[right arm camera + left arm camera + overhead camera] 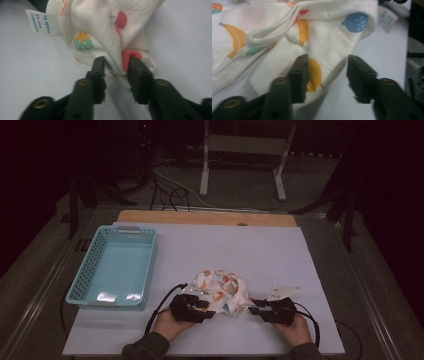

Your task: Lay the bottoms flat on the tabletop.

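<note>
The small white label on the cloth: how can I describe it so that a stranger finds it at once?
On the white table sheet, find the crumpled fruit-print cloth near the front edge. The label sticks out flat from its edge: a plain white rectangle with tiny blue printed lines, unlike the colourful fruit around it.

Open mat beyond the cloth [225,290]; basket [112,266] apparently blocks left.

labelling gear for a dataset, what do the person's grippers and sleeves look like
Both the left gripper and right gripper are black, with blocky two-jaw ends and brass-coloured screw holes. A black cable trails from each. The right one carries a grey three-cornered plate. The sleeves are dark grey-green.
</note>
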Action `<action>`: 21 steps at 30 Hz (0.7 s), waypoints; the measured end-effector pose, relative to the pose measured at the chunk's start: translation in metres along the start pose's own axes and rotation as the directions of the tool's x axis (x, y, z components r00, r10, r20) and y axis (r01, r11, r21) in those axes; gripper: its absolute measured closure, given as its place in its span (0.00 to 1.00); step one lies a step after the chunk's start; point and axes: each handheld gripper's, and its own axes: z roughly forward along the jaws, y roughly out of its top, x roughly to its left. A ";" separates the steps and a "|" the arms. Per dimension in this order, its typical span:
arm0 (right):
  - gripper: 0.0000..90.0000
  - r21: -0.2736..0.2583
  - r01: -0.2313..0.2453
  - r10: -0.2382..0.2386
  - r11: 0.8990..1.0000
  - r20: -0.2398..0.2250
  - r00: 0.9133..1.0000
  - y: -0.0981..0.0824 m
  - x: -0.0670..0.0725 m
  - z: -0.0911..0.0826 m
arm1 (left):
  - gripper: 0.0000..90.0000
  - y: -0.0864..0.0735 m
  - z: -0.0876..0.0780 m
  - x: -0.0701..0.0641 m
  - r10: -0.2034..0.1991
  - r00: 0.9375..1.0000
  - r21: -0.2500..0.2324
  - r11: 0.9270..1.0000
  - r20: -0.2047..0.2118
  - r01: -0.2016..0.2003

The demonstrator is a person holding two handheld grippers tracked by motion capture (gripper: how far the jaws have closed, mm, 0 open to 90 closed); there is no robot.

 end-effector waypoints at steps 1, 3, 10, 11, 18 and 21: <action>0.84 0.002 0.003 -0.003 1.000 -0.004 1.000 0.000 0.000 0.000 | 0.75 0.000 0.003 0.000 0.016 1.000 0.020 1.000 -0.023 -0.016; 0.90 0.007 0.006 -0.006 1.000 -0.010 1.000 0.000 0.002 0.001 | 0.87 0.000 0.006 0.002 0.025 0.999 0.037 0.999 -0.025 -0.024; 0.94 0.029 0.018 -0.016 0.999 -0.059 0.998 0.000 0.019 -0.011 | 1.00 0.001 -0.014 0.000 0.016 1.000 0.022 1.000 -0.017 -0.016; 0.94 0.030 0.024 -0.022 0.999 -0.063 0.998 0.000 0.021 -0.013 | 1.00 0.002 -0.020 0.000 0.012 1.000 0.014 1.000 -0.011 -0.012; 0.94 0.013 0.045 -0.044 0.999 -0.107 0.993 0.010 0.041 -0.022 | 1.00 0.021 -0.044 -0.002 0.027 0.999 -0.013 1.000 -0.020 -0.027; 0.94 0.025 0.028 -0.026 0.999 -0.080 0.996 0.012 0.035 -0.019 | 1.00 0.030 -0.037 0.004 0.015 0.999 -0.004 1.000 -0.036 -0.015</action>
